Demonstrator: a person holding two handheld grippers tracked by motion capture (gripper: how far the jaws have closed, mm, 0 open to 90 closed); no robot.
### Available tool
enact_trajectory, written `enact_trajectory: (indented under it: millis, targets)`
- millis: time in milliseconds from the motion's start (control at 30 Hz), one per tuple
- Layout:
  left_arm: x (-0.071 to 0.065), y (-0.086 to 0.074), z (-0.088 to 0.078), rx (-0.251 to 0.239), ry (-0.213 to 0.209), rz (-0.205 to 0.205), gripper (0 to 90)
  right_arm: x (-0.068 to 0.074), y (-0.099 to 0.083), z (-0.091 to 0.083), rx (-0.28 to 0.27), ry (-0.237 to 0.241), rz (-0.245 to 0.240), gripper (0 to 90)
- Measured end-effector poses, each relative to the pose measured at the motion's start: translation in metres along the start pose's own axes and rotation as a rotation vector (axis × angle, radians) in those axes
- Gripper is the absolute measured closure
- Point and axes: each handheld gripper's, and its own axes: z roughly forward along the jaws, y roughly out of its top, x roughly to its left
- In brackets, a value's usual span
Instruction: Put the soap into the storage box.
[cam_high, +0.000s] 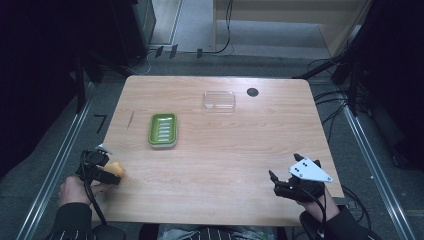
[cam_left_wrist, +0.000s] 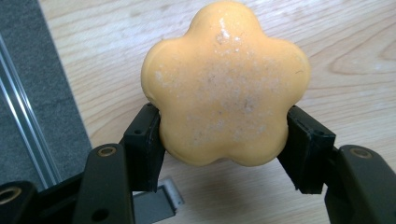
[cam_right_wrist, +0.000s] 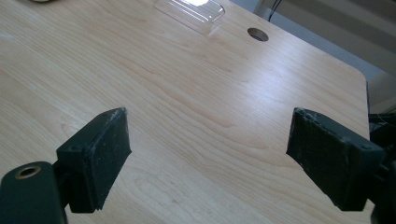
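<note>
1. At the near left corner of the wooden table (cam_high: 225, 150), the left gripper (cam_high: 107, 172) holds an orange flower-shaped soap bar (cam_left_wrist: 226, 84). In the high view the soap shows as a small orange lump (cam_high: 117, 169) at the gripper's tip, close to the table's left edge.
2. Seen along the left gripper's own jaws, the two black pads press against opposite sides of the soap's lower lobes. The bar has five rounded petals and a matte surface with pale, powdery speckling in the middle.
3. Handling, as a judgement: the bar looks solid, stiff and fairly light. Its rounded lobes give the flat pads little to bear on, so it could pivot or slip; a waxy surface would make that worse. The notches between petals look like the surest places to grip, and hard squeezing may dent it.
4. At the near right, the right gripper (cam_high: 285, 182) rests low by the table edge, its jaws spread wide with nothing between them. A grey three-cornered plate sits on top of it.
5. Toward the middle left lies a green ribbed soap dish (cam_high: 163, 130), holding nothing. Farther back sits a clear plastic lid or tray (cam_high: 219, 100), beside a round cable hole (cam_high: 252, 92) in the tabletop.
</note>
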Motion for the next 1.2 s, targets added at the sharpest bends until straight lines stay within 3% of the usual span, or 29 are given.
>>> enact_trajectory:
  millis: [1200]
  targets:
    - [-0.039, 0.035, -0.003, 0.020, -0.018, 0.123, 39.5, 0.000, 0.000, 0.000, 0.002, 0.005, 0.001, 13.7]
